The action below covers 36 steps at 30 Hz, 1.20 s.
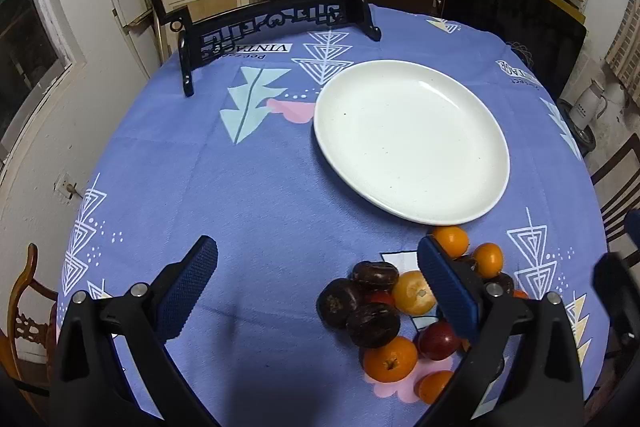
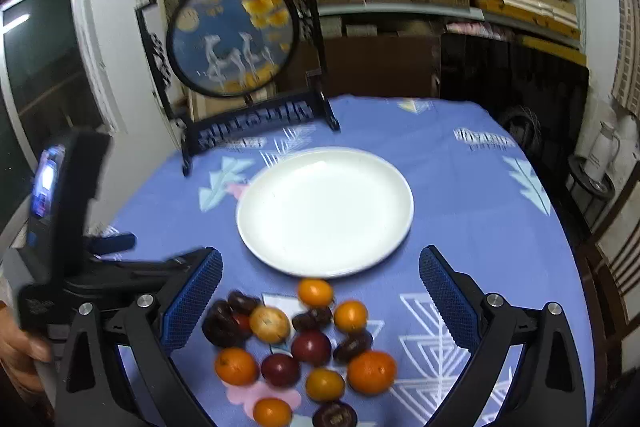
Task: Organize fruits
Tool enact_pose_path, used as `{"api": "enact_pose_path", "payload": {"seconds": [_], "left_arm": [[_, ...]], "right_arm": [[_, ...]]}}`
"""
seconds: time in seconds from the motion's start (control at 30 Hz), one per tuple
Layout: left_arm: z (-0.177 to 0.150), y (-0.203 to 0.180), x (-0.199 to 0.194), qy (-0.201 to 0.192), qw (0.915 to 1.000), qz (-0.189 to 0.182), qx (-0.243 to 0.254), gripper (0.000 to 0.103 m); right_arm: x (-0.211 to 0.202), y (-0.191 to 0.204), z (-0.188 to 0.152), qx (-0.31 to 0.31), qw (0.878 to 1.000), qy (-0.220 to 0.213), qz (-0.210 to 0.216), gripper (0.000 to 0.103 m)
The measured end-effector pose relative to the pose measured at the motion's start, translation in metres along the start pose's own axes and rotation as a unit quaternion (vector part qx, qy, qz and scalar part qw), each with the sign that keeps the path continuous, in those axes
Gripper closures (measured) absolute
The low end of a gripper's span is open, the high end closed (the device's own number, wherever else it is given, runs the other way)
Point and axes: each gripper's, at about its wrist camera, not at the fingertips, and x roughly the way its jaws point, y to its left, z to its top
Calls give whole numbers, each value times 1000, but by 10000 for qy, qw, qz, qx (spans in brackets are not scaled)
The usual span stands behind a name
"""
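Blue, finely knurled rubber pads face each other across a wide gap on the left gripper (image 1: 318,283), whose black plastic arms carry round silver rivets; its jaws stand fully apart with nothing between them, hovering over bare cloth, the right-hand pad overlapping the edge of the fruit pile in that view. The right gripper (image 2: 320,297) is built the same way and is likewise spread wide and empty, poised above the pile with the fruit showing between its fingers. In the right wrist view the left gripper's black handle, with a small lit screen, stands upright at the left edge, and a hand (image 2: 20,351) grips it low down. The fruits lie in a loose cluster on the counter just on the near side of the plate: smooth, glossy oranges (image 2: 372,373), small and round, mixed with dark red plums (image 2: 311,347) and wrinkled, nearly black fruits (image 1: 373,325) with dimpled tops, many touching one another. The plate (image 1: 412,143) is white, glazed, round and shallow, holding nothing, and one orange sits right by its near rim. A soft periwinkle tablecloth (image 1: 256,195) printed with white triangles and pale leaves covers the round counter. At the far edge stands a black carved wooden frame (image 1: 276,23) holding an oval picture of two white deer.
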Motion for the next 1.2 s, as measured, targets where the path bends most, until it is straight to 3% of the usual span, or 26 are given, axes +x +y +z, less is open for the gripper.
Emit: {"api": "enact_pose_path", "payload": {"seconds": [0.13, 0.27, 1.2], "left_arm": [[-2, 2, -1, 6, 10000, 8, -9, 5], [-4, 3, 0, 42, 10000, -24, -2, 5], [-13, -2, -5, 81, 9997, -168, 130, 5]], "right_arm": [[16, -7, -7, 222, 9976, 644, -90, 4], [19, -11, -14, 301, 9963, 796, -155, 4], [23, -12, -27, 374, 9936, 1053, -190, 4]]}}
